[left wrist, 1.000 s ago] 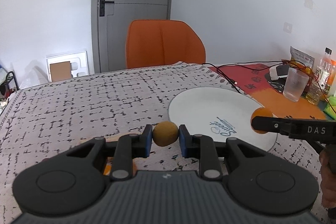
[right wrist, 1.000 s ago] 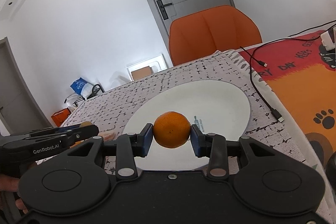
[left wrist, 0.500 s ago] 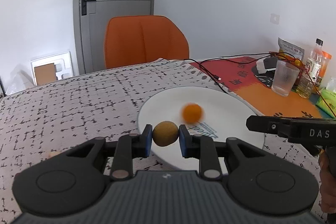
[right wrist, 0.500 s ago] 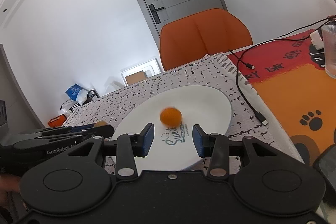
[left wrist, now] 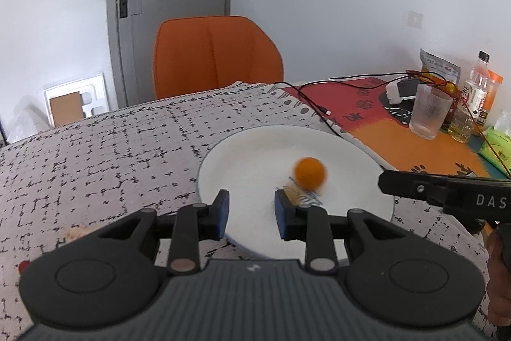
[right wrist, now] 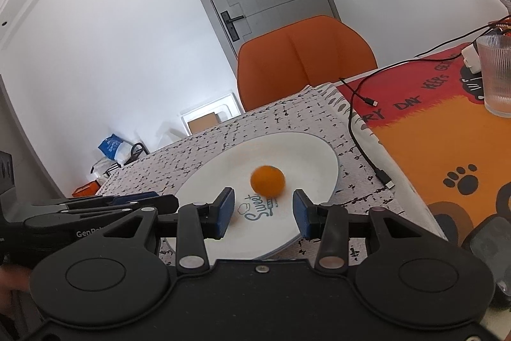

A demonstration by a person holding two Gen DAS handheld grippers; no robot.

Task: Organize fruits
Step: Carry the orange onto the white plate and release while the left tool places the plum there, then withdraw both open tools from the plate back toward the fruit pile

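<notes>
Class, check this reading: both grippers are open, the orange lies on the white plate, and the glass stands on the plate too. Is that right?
One error: the glass is not on the plate; the left wrist view shows it on the orange mat off to the right. The orange is on the plate, and the left gripper and right gripper are open.

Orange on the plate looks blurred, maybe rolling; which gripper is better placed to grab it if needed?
Right, probably. The right gripper is open with the orange just ahead, nearly centred between its fingers. The left gripper, also open, has it off to its right on the plate.
</notes>
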